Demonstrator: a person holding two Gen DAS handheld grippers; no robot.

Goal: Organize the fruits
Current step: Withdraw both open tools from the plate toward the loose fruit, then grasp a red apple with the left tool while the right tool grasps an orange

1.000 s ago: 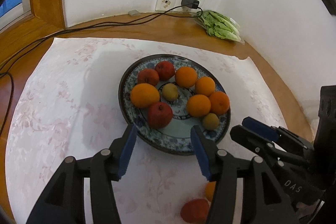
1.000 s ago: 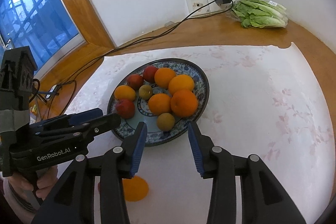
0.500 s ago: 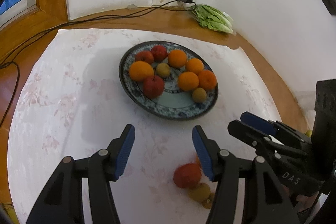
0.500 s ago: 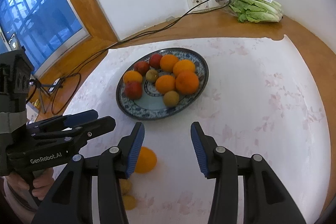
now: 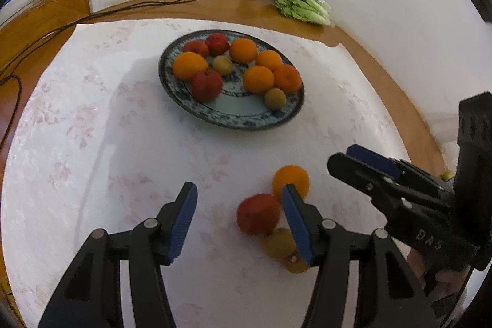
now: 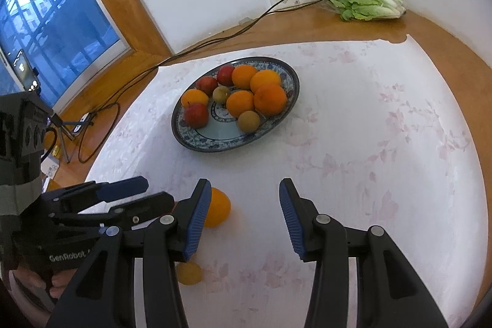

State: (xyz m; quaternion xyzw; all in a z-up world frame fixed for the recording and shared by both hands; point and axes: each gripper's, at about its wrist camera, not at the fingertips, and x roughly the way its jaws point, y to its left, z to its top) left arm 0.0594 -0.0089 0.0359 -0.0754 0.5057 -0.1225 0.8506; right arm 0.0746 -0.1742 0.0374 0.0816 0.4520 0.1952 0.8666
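Four loose fruits now show on the white cloth near the tongs; a second ago only two peeked out, so both hands have backed away from the plate (image 5: 233,120) toward them. The left tongs (image 5: 236,223) stand half open and empty, the red apple (image 5: 257,218) lying between their blades, the orange (image 5: 290,179) just beyond. The right tongs (image 6: 244,220) are also open, holding nothing.

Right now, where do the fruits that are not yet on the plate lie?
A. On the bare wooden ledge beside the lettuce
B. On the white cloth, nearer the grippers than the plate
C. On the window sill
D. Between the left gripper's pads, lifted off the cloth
B: a loose orange, a red fruit and smaller yellowish ones lie on the white cloth, short of the plate; both grippers are empty.
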